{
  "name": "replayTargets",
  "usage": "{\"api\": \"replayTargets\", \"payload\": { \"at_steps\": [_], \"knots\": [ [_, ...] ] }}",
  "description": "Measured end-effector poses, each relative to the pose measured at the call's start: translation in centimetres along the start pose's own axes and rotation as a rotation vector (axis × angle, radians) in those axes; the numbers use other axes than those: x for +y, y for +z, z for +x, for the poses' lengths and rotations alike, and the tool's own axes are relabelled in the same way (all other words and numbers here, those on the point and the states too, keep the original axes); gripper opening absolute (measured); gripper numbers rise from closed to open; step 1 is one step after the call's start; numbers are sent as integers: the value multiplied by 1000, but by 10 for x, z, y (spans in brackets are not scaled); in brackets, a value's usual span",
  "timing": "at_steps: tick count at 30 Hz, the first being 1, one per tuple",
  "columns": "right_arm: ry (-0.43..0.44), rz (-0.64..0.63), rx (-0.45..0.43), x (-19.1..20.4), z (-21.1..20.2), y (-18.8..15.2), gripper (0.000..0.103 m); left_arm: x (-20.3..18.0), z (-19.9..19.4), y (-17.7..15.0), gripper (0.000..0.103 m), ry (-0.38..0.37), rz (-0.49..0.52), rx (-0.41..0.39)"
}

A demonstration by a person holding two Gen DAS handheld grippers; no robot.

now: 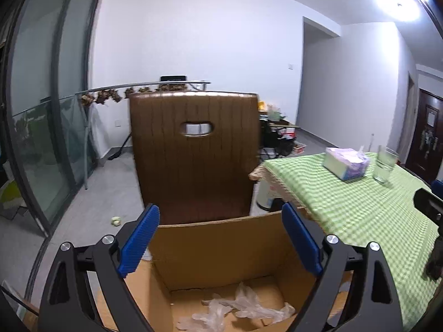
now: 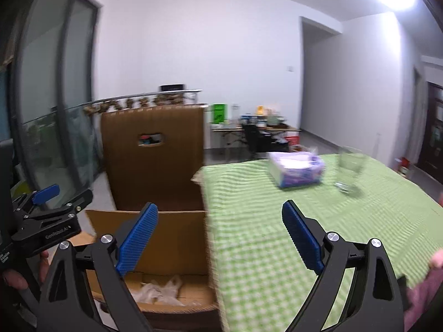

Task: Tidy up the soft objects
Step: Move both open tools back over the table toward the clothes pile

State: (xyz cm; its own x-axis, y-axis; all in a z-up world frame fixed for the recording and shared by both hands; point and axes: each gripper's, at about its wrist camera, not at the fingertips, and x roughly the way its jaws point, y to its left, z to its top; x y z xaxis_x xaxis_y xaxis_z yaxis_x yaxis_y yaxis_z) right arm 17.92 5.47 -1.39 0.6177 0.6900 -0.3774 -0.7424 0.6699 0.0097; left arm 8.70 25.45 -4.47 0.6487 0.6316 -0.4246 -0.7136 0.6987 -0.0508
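both tools wide, empty; clear gloves lie below in box.

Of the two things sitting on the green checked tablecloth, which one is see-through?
The drinking glass, standing right of the tissue pack; the pack is opaque, white and purple.

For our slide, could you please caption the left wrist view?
Open left gripper above a cardboard box holding clear plastic gloves.

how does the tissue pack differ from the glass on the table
The tissue pack is opaque, boxy and lies flat, purple and white; the glass is clear, round and stands upright, taller than the pack. Both sit side by side on the green checked tablecloth, apart from each other.
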Motion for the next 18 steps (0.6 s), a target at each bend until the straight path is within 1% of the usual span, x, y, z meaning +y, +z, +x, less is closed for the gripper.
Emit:
{"api": "replayTargets", "payload": {
  "at_steps": [2,4,5,7,9,11,12,13,14,15,18],
  "knots": [
    [-64,30,3,-17,-16,-6,88,-14,-2,0,87,-45,11,-2],
    [-141,56,3,-35,-37,-12,88,-37,-6,0,88,-107,32,-9],
    [-186,69,5,-45,-48,-16,88,-55,-9,-1,89,-157,56,-13],
    [-286,102,10,-66,-73,-27,88,-84,-15,-2,89,-232,104,-14],
    [-380,146,21,-87,-104,-39,88,-121,-28,-6,89,-339,155,-16],
    [-510,199,28,-111,-145,-54,88,-155,-43,-13,89,-442,190,-17],
    [-557,217,30,-120,-160,-59,88,-175,-54,-17,89,-509,211,-10],
    [-627,247,30,-131,-184,-67,88,-195,-68,-23,89,-582,235,-1],
    [-677,272,31,-138,-204,-73,88,-206,-76,-28,89,-618,248,2],
    [-726,300,33,-145,-223,-79,88,-222,-90,-34,89,-677,271,2],
    [-879,382,44,-159,-288,-104,88,-256,-128,-53,89,-805,337,5]
  ]
}}
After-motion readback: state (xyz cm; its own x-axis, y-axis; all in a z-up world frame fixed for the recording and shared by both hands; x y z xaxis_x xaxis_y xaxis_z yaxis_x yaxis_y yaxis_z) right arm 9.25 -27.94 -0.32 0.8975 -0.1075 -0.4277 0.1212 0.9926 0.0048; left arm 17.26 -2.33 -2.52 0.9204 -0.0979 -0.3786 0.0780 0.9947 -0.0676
